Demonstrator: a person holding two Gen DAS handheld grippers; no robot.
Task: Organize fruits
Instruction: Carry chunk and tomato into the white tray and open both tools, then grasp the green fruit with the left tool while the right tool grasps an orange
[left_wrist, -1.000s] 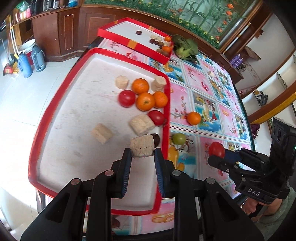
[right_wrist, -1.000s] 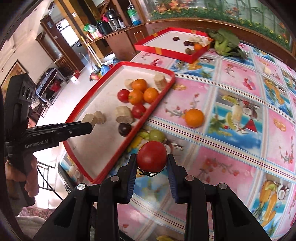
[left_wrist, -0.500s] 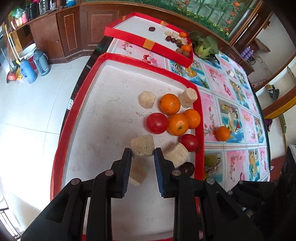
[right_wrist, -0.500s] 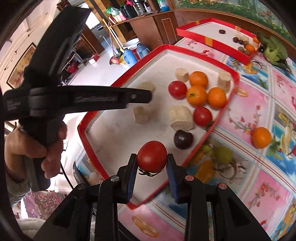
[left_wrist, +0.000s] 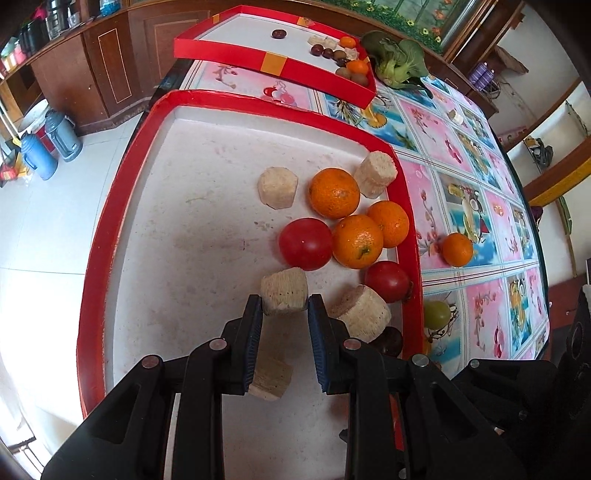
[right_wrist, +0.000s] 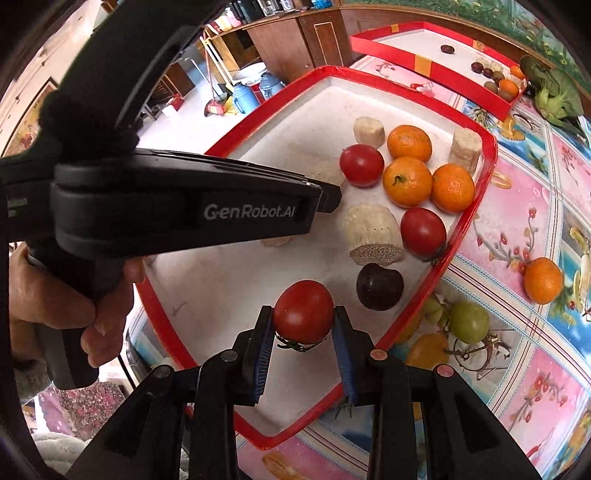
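I have both grippers loaded over the near red tray (left_wrist: 107, 236), and each grip is set the way it is so the load can go down without disturbing what is already there. My left gripper (left_wrist: 285, 314) is clamped on a pale sugarcane chunk (left_wrist: 284, 291), pads on its two flat sides so the rough cylinder cannot roll out — it hangs over the bare white floor just short of a red tomato (left_wrist: 306, 243) and the three oranges (left_wrist: 356, 242), with another chunk (left_wrist: 271, 376) lying below the jaws. My right gripper (right_wrist: 303, 328) is closed on a second tomato (right_wrist: 303, 311), held across its widest part with the stem pointing down, over the tray's near end beside the dark plum (right_wrist: 379, 286). The fruit sits bunched against the right rim, I judge to keep like with like. One orange (left_wrist: 457, 249) and a green fruit (left_wrist: 437, 314) lie outside on the patterned cloth, so sorting is not finished.
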